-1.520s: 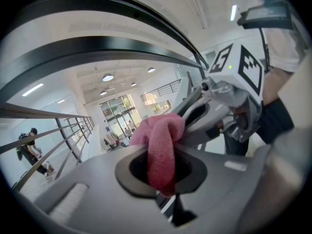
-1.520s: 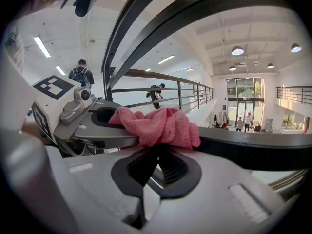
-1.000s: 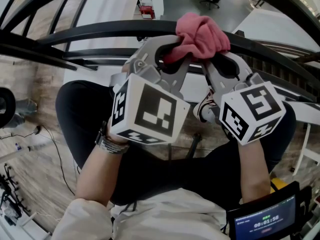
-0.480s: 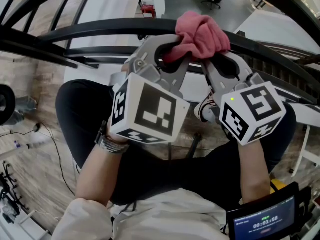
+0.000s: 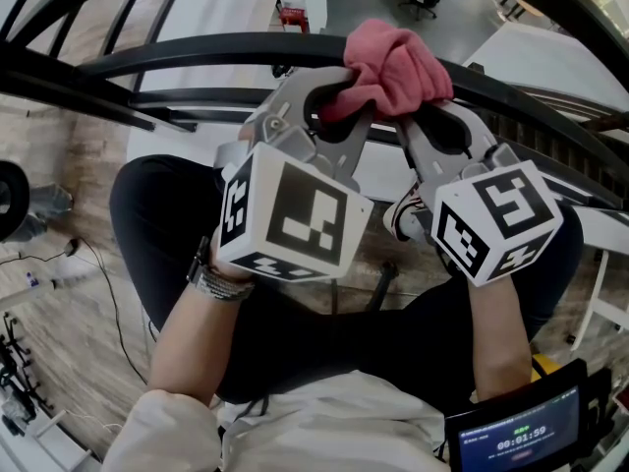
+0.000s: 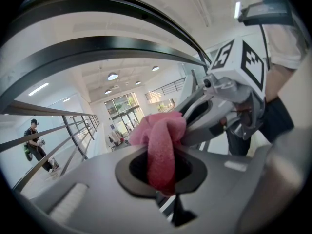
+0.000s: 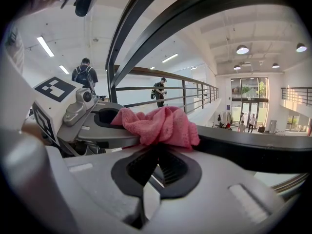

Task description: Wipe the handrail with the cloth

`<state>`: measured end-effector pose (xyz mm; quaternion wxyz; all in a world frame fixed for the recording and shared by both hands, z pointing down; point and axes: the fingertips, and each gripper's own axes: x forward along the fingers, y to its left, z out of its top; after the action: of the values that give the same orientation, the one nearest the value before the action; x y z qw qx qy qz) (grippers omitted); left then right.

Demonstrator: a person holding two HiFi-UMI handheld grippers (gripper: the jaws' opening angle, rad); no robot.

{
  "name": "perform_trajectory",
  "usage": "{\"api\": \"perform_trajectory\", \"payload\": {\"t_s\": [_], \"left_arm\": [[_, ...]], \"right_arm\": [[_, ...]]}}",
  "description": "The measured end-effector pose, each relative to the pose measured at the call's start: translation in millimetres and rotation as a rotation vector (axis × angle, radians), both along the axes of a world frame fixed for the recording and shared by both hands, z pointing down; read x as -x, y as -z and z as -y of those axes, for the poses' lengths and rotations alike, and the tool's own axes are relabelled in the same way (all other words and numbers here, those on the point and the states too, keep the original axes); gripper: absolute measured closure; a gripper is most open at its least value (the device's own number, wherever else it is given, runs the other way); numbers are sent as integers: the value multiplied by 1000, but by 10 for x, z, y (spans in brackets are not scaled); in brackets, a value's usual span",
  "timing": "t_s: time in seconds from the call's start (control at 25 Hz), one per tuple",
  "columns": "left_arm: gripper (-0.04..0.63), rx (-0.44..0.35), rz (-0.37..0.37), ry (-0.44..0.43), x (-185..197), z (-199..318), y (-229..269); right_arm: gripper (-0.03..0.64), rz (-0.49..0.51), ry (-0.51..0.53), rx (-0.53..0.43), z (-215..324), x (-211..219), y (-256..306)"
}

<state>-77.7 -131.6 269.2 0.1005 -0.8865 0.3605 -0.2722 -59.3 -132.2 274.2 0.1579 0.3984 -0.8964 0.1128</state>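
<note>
A bunched pink cloth (image 5: 391, 67) rests on the curved black handrail (image 5: 197, 57), held from both sides. My left gripper (image 5: 339, 101) is shut on the cloth's left part, a fold of the cloth (image 6: 161, 147) hanging between its jaws. My right gripper (image 5: 418, 116) is shut on the cloth's right part; there the cloth (image 7: 161, 123) bulges above its jaws and lies against the handrail (image 7: 253, 147). The two grippers stand side by side, close together, tips pointing at the rail.
Further black rails (image 5: 59, 96) run below and to the left of the handrail. Beyond the railing lies a lower floor with furniture (image 5: 287, 13). People (image 7: 159, 91) walk in the distance. A device screen (image 5: 521, 431) sits at the lower right.
</note>
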Motion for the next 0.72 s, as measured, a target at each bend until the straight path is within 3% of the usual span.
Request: {"api": "perform_trajectory", "payload": {"t_s": [0.72], "left_arm": [[565, 0, 9, 25, 91, 7, -34]], "right_arm": [[615, -2, 15, 6, 2, 84, -24]]}}
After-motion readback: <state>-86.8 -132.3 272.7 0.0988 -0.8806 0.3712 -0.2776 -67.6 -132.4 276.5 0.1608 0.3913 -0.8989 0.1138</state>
